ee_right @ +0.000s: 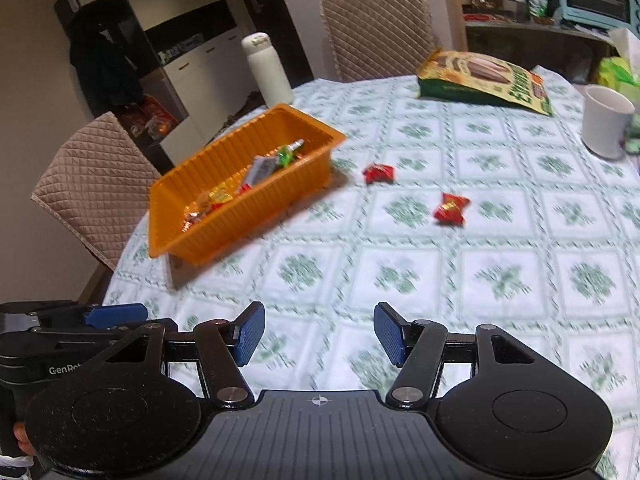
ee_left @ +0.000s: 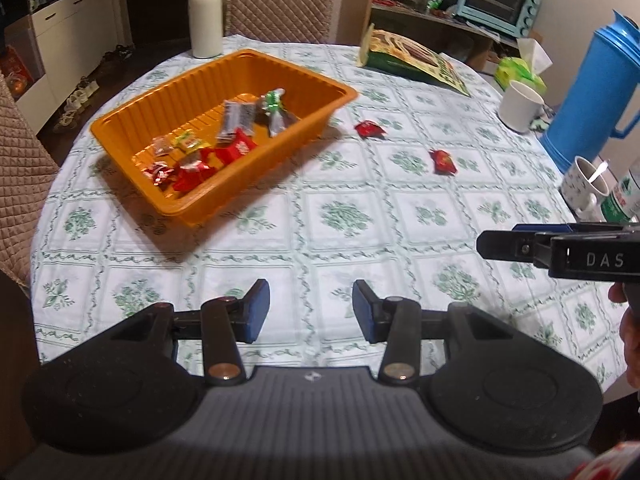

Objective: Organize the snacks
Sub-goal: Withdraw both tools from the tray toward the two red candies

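An orange plastic tray (ee_left: 132, 120) (ee_right: 280, 204) sits on the round table and holds several wrapped snacks (ee_left: 236, 148) (ee_right: 262, 170). Two red wrapped candies lie loose on the tablecloth to its right: one near the tray (ee_left: 370, 129) (ee_right: 378, 173), one further right (ee_left: 443, 161) (ee_right: 451, 209). My left gripper (ee_left: 311, 311) is open and empty above the near part of the table. My right gripper (ee_right: 319, 334) is open and empty; it also shows side-on in the left wrist view (ee_left: 560, 248). The left gripper shows at the lower left of the right wrist view (ee_right: 116, 316).
A white bottle (ee_left: 206, 16) (ee_right: 268, 72) stands behind the tray. A large green snack bag (ee_left: 416, 60) (ee_right: 480, 80), a white cup (ee_left: 520, 104) (ee_right: 606, 120), a blue jug (ee_left: 592, 88) and a patterned mug (ee_left: 586, 188) stand at the right. Quilted chairs (ee_right: 92, 184) ring the table.
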`<state>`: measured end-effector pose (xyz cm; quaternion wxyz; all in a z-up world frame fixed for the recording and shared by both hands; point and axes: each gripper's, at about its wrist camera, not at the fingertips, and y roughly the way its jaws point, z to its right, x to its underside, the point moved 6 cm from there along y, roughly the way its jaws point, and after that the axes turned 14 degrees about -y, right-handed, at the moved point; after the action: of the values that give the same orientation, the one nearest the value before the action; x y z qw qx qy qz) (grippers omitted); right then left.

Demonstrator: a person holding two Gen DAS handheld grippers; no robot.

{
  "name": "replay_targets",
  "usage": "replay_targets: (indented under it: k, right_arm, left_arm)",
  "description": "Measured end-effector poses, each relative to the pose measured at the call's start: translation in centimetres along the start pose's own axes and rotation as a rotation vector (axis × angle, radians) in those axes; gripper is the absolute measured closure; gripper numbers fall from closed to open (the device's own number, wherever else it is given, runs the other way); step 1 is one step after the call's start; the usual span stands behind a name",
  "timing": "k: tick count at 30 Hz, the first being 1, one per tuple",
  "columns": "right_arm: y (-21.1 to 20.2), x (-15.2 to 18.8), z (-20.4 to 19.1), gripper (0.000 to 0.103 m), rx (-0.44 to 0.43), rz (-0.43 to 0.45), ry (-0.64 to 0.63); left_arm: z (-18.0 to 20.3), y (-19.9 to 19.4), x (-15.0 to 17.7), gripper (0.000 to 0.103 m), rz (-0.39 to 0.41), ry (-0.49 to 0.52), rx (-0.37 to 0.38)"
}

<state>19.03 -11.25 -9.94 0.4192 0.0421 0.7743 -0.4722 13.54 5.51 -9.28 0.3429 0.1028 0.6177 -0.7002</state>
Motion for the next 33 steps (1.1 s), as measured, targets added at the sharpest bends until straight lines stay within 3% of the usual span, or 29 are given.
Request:
replay_targets:
  k: [14,33]
  right_arm:
    - [-1.5,2.5,4.5,0.042,0.101,-0.039,0.085]
    - [0.7,-0.2,7.8,0.042,0.181,-0.026,0.137]
  left_arm:
    - [4.0,2.4,-0.3,0.061,-0.037,0.089,0.036]
    - [6.9,7.7,-5.2,0.061,-0.024,0.181,0.081]
